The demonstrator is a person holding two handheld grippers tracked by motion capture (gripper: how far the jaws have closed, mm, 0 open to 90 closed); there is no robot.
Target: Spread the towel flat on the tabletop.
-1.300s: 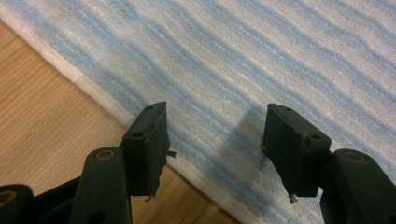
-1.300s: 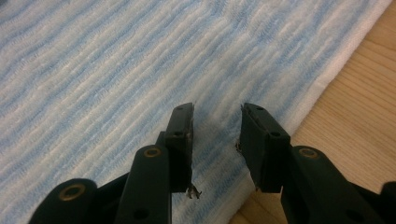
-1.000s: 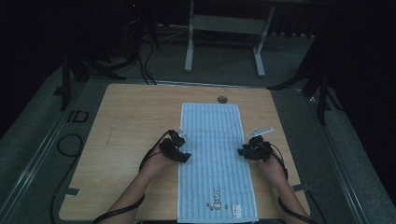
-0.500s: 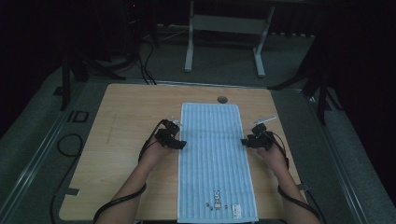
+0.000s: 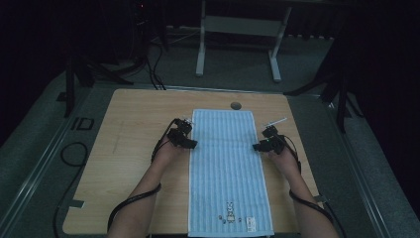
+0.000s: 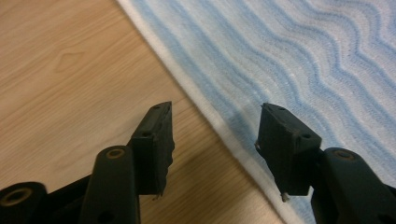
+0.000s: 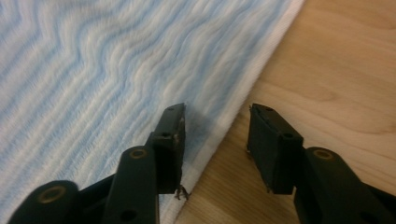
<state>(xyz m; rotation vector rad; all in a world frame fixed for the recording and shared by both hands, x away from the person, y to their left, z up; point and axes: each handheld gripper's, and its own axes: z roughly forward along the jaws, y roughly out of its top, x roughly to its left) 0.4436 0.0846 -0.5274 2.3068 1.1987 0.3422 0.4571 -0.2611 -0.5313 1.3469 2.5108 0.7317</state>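
With both jaws wide astride the towel's point(image 5: 225, 168) long edges, my left gripper point(image 6: 215, 135) and right gripper point(image 7: 215, 135) seem ready to pinch, likely for folding.

Your light wooden table point(image 5: 133, 163) carries a long blue-and-white striped towel point(image 5: 225, 168) lying flat; its white edges run between the jaws of each claw you hold.

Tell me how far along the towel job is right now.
Done: the blue striped towel lies spread flat on the wooden table. In hand: the left tool and right tool sit open, each straddling a long edge of the towel, nothing pinched. Left: closing on the edges and whatever fold or lift follows.
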